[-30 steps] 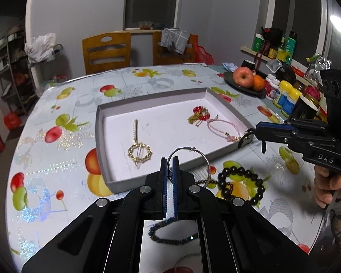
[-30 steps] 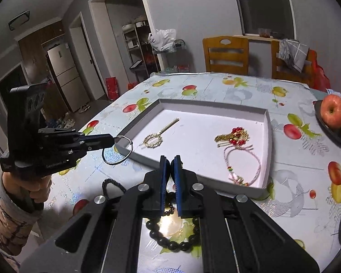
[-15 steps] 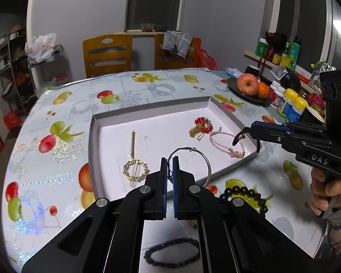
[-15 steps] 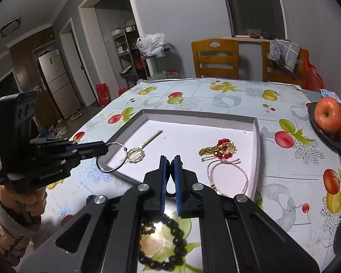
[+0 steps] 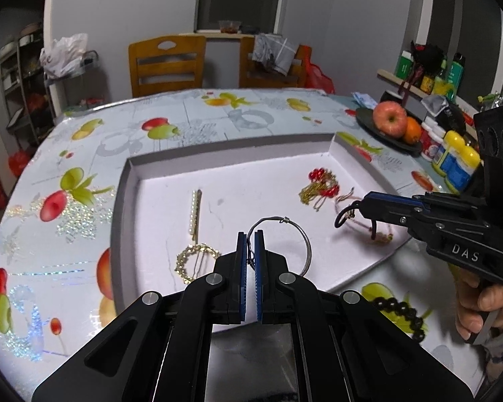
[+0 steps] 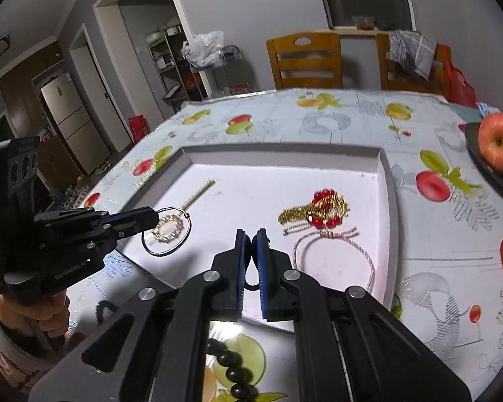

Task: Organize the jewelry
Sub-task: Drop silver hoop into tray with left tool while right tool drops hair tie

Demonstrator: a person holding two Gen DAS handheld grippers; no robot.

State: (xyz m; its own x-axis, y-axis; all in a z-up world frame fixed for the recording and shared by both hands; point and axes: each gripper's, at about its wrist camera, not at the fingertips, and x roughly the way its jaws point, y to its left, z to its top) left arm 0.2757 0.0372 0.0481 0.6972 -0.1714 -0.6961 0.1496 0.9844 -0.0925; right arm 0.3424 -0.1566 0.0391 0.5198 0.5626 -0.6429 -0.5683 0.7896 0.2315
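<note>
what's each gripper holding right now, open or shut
Left gripper: shut on the silver wire hoop.
Right gripper: shut on a thin black cord loop.

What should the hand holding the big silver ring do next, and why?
Probably lower it and let go. The left gripper pinches the silver hoop above the white tray, over a bare patch between the gold hair clip and the pink bracelet.

table carries tray; beaded bracelet; fruit plate
</note>
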